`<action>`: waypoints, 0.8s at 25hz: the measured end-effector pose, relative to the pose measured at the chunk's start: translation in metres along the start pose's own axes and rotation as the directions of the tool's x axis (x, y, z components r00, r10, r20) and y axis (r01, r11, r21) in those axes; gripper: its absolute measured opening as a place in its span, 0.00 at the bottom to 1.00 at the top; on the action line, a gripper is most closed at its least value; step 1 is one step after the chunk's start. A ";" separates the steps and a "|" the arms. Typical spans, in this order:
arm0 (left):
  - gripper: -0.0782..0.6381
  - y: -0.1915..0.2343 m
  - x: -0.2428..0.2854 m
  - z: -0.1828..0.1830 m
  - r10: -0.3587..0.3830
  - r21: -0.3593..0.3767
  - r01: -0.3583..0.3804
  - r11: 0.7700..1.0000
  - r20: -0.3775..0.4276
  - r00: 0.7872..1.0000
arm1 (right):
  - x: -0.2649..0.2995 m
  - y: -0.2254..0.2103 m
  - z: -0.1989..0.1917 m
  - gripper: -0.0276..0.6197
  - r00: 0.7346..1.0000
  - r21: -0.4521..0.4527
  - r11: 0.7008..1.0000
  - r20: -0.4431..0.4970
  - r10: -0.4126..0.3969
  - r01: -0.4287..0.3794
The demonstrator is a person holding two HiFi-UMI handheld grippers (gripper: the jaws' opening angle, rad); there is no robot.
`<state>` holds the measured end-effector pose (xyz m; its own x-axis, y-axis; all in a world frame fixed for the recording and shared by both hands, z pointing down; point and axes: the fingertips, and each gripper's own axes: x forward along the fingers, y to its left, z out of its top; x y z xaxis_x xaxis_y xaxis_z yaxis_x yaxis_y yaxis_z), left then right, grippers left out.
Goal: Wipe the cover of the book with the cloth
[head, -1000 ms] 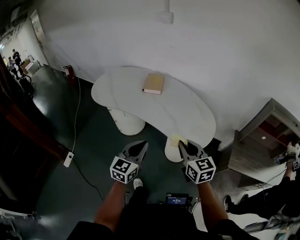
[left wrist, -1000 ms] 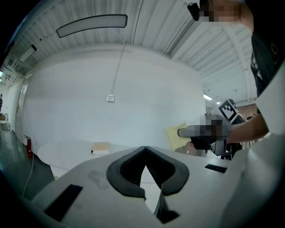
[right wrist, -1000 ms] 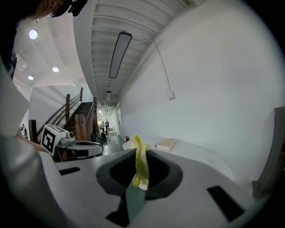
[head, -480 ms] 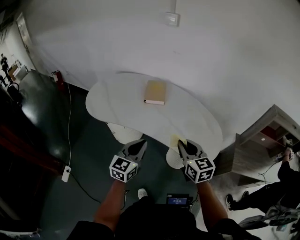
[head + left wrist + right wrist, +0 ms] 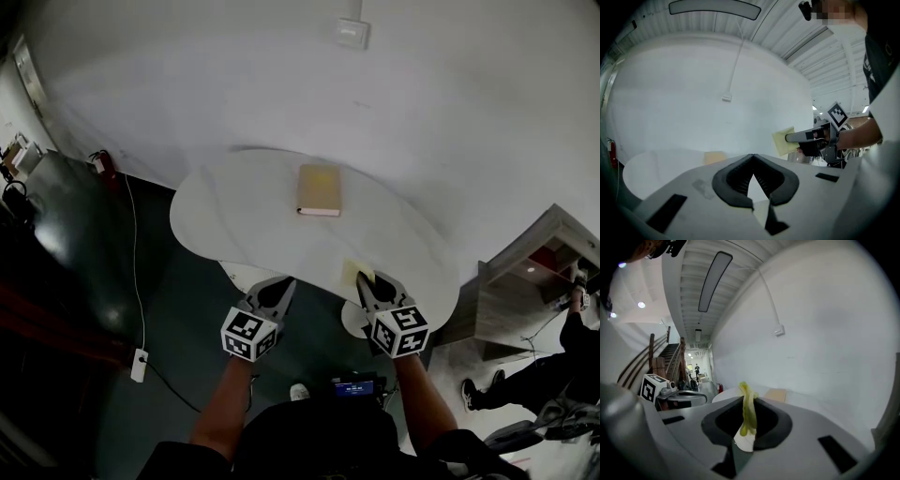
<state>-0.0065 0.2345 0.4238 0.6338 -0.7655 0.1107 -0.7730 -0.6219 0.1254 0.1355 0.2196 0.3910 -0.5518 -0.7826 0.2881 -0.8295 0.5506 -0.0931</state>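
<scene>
White kidney-shaped table (image 5: 234,202) against a pale wall (image 5: 450,103): we log a tan hardcover book (image 5: 319,189) lying flat near its far edge, not yet wiped. Our right gripper (image 5: 366,281) has its jaws pinching a thin yellow cloth (image 5: 356,272) over the near edge, carried ready for wiping, we judge. Our left gripper (image 5: 284,284) hangs off the table, jaws pressed together, empty.

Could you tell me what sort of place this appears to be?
Likely an office or workshop hallway: a white curved table, a red fire extinguisher, and a staircase beyond.
</scene>
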 end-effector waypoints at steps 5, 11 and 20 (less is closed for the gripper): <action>0.12 0.025 0.014 -0.005 -0.008 -0.011 0.008 1.000 -0.005 1.000 | 0.026 -0.004 0.001 0.18 1.000 0.025 1.000 -0.008 -0.006 0.006; 0.12 0.052 0.048 -0.012 -0.015 -0.020 0.014 1.000 -0.024 1.000 | 0.068 -0.031 -0.004 0.18 1.000 0.054 0.999 -0.027 -0.004 0.006; 0.12 0.124 0.112 0.001 0.004 -0.009 -0.004 1.000 -0.072 0.997 | 0.163 -0.070 0.018 0.18 0.999 0.089 0.995 -0.038 0.039 -0.035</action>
<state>-0.0314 0.0711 0.4511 0.6314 -0.7540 0.1815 -0.7754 -0.6171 0.1337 0.1019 0.0487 0.4270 -0.5799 -0.7491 0.3202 -0.8139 0.5499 -0.1875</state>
